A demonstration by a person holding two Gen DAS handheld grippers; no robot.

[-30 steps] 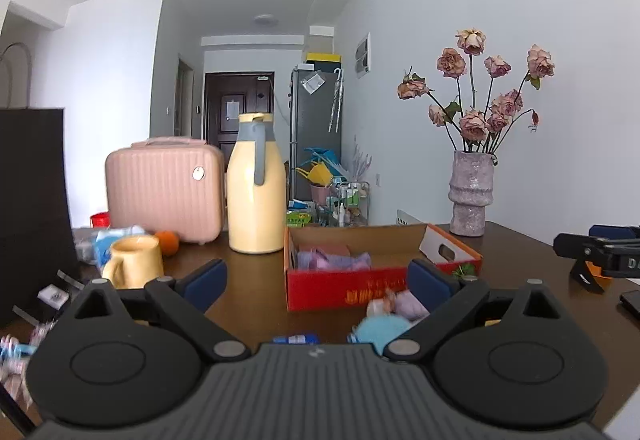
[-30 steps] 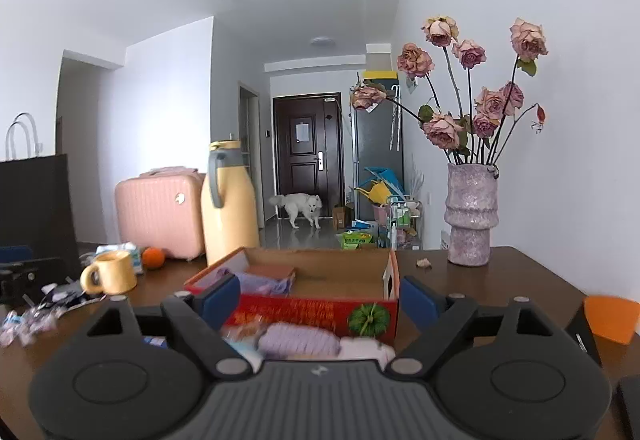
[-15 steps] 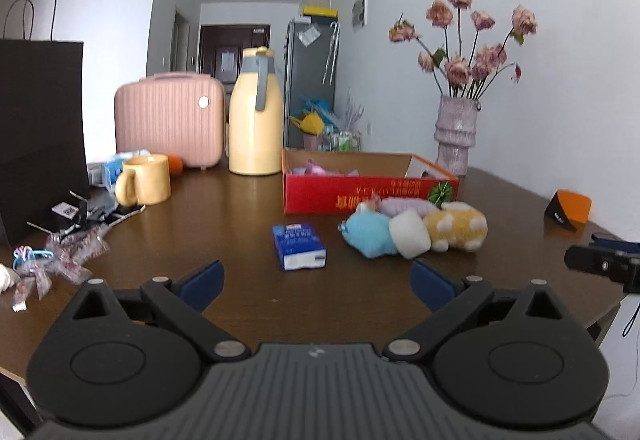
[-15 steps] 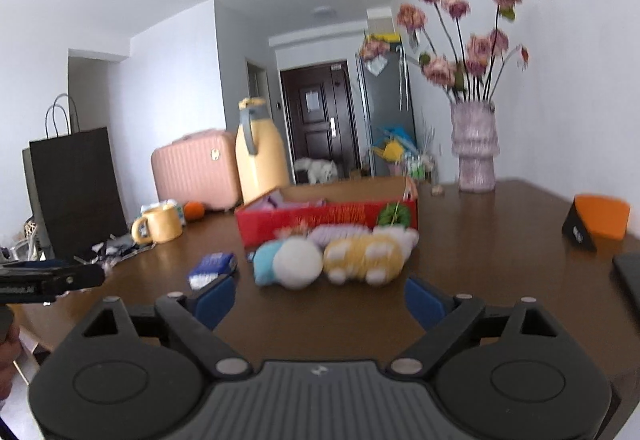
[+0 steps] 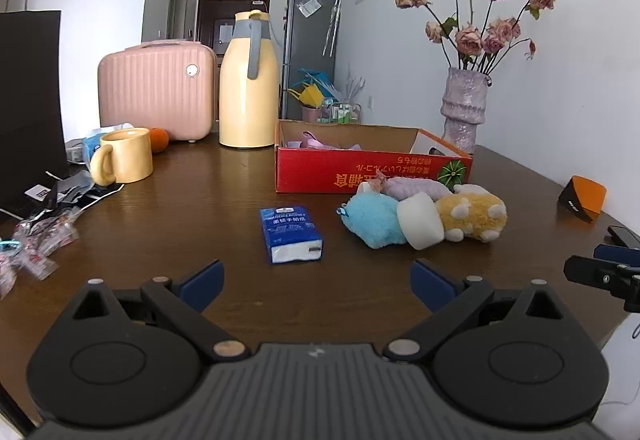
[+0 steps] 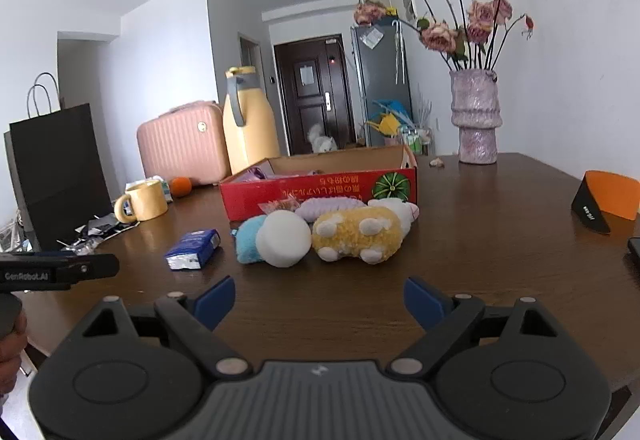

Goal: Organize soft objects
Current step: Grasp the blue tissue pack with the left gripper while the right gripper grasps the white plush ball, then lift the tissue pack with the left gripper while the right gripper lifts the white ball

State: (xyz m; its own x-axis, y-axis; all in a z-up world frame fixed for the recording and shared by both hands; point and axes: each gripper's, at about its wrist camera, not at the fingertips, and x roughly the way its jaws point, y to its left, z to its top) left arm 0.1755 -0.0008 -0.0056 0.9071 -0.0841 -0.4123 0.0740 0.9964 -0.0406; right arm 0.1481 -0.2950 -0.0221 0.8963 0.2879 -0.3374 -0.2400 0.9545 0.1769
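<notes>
Soft toys clumped on surface [image 5: 200, 180] in front of red box [image 5: 372, 172], both grippers empty.
Box open-topped, likely the drop spot, some soft items already inside. Plush pile: yellow plush [image 6: 356, 234], blue plush [image 5: 374, 220], white ball [image 6: 284, 238], lilac plush [image 5: 416, 186] touching; long axis runs left-right along the box front. Tissue pack [image 5: 291, 234] just left, pointing away. Left gripper [image 5: 316, 282] and right gripper [image 6: 318, 300] jaws wide apart, held back from the pile.
</notes>
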